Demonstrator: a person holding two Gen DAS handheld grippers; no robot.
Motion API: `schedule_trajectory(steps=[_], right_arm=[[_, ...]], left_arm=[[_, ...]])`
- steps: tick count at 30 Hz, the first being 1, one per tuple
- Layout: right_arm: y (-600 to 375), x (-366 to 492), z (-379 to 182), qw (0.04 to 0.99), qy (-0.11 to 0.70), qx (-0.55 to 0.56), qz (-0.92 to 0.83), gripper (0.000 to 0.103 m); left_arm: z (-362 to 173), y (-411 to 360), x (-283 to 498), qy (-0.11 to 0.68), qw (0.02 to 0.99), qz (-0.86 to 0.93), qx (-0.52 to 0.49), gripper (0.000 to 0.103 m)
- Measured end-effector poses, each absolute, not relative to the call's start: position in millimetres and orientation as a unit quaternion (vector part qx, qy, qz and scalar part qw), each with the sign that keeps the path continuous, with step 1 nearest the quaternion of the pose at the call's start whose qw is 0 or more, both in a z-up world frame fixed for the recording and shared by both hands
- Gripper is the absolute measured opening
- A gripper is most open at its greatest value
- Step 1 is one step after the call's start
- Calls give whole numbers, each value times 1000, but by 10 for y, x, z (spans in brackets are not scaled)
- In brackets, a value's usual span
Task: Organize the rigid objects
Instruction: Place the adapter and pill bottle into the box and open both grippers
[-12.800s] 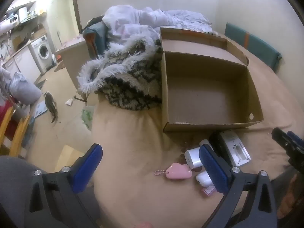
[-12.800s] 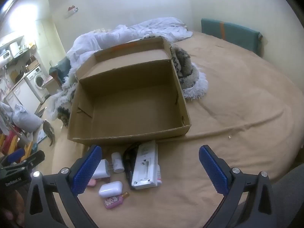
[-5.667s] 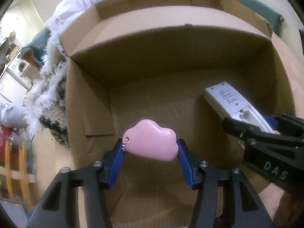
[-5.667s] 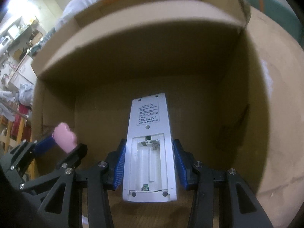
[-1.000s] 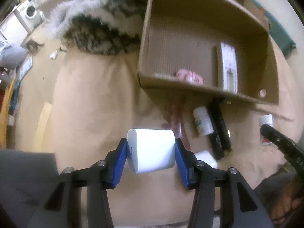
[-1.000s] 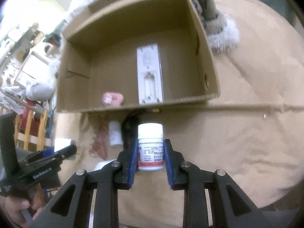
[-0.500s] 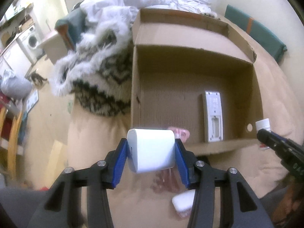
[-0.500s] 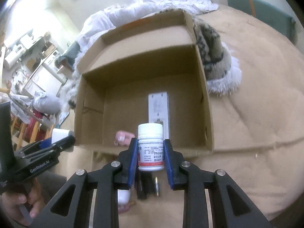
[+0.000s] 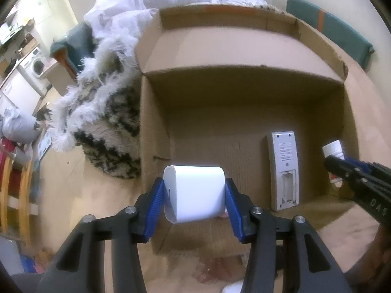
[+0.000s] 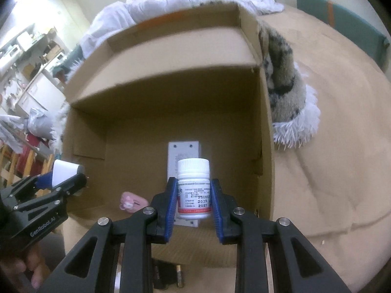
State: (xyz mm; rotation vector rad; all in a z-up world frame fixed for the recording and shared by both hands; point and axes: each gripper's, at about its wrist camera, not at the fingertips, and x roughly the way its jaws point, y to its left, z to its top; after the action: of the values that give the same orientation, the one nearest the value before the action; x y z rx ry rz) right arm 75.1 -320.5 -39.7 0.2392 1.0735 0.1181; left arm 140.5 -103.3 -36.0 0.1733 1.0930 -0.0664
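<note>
An open cardboard box lies on the tan bedcover. My left gripper is shut on a white plug adapter, held over the box's near left corner. My right gripper is shut on a white pill bottle, held upright over the box's near edge. Inside the box lie a white remote, back up with its battery bay uncovered, and a pink cloud-shaped keyring. The adapter hides the keyring in the left wrist view.
A furry black-and-white blanket and white bedding press against the box's far side. In front of the box lie a black object and a battery, a pinkish item and a white object. A hand holds the left gripper.
Both grippers have moved forward from the bedcover in front of the box to over its near edge, each keeping its object. The box now fills both views.
</note>
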Motion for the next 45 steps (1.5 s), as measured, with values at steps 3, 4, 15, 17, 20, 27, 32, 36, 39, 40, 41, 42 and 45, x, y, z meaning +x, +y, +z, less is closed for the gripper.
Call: schedule_trajectory(steps=[3, 4, 15, 17, 20, 27, 32, 36, 39, 40, 41, 42, 45], right_arm=[[-3170, 775, -525, 840, 528, 113, 52, 28], [-3152, 779, -565, 837, 533, 111, 52, 28], [-3085, 792, -828, 812, 571, 111, 36, 28], [-3067, 801, -846, 809, 576, 110, 33, 28], [-3063, 822, -875, 805, 581, 112, 32, 28], [-3060, 836, -953, 798, 592, 110, 24, 28], [-3061, 846, -965, 796, 593, 116, 24, 28], [-3066, 900, -984, 795, 593, 124, 28, 29], [-3111, 912, -944, 798, 585, 143, 37, 36], [-3138, 915, -922, 800, 580, 146, 40, 42], [-3140, 920, -896, 803, 575, 152, 47, 51], [-3143, 919, -868, 805, 569, 160, 57, 61], [-3070, 918, -772, 816, 553, 153, 69, 76]], left_arm=[[-477, -1081, 1435, 517, 850, -37, 90, 45], [-530, -1091, 1448, 517, 850, -40, 89, 45], [-699, -1074, 1442, 497, 861, -32, 101, 45], [-709, -1092, 1400, 487, 866, -39, 106, 45], [-753, -1124, 1393, 494, 861, -42, 114, 45], [-786, -1165, 1370, 498, 858, -46, 117, 45], [-795, -1178, 1363, 507, 853, -49, 115, 45], [-778, -1163, 1356, 504, 855, -48, 114, 48], [-745, -1146, 1359, 502, 857, -45, 106, 66], [-730, -1138, 1358, 500, 859, -45, 102, 66], [-714, -1135, 1358, 499, 860, -48, 98, 66], [-706, -1136, 1360, 499, 860, -46, 98, 67], [-694, -1137, 1366, 499, 860, -43, 98, 67]])
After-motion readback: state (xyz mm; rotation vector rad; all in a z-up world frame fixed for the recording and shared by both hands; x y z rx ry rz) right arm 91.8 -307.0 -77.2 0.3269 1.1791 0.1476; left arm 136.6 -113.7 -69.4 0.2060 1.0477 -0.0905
